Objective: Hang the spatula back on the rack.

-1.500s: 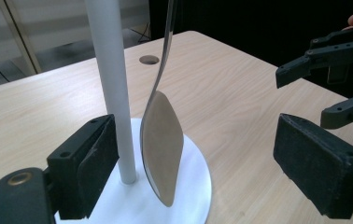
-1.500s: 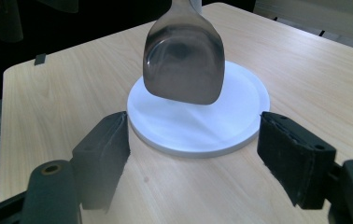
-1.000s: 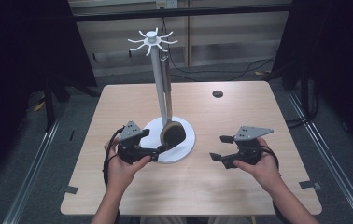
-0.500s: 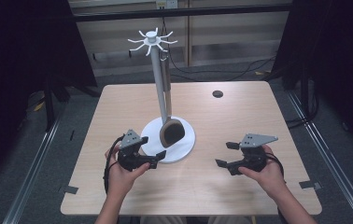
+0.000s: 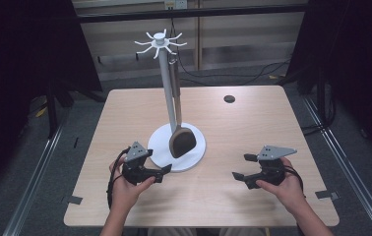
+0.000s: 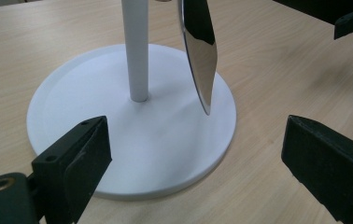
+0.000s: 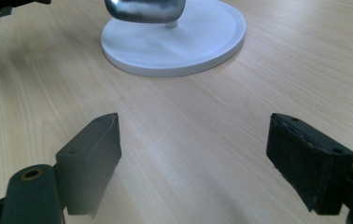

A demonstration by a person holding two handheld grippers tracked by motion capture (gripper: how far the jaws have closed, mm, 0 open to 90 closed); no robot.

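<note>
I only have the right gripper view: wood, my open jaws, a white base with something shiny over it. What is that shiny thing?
Observer: A spatula, hanging from a hook on the white stand.
Operator: Does its blade touch the base?
Observer: In the left gripper view the blade's tip hangs just above the base, beside the pole; I see no contact.
Operator: Where is the left gripper?
Observer: The left gripper sits at the base's near-left edge, jaws open, holding nothing.
Operator: Anything else on the table?
Observer: A small dark disc near the far edge of the table.
</note>
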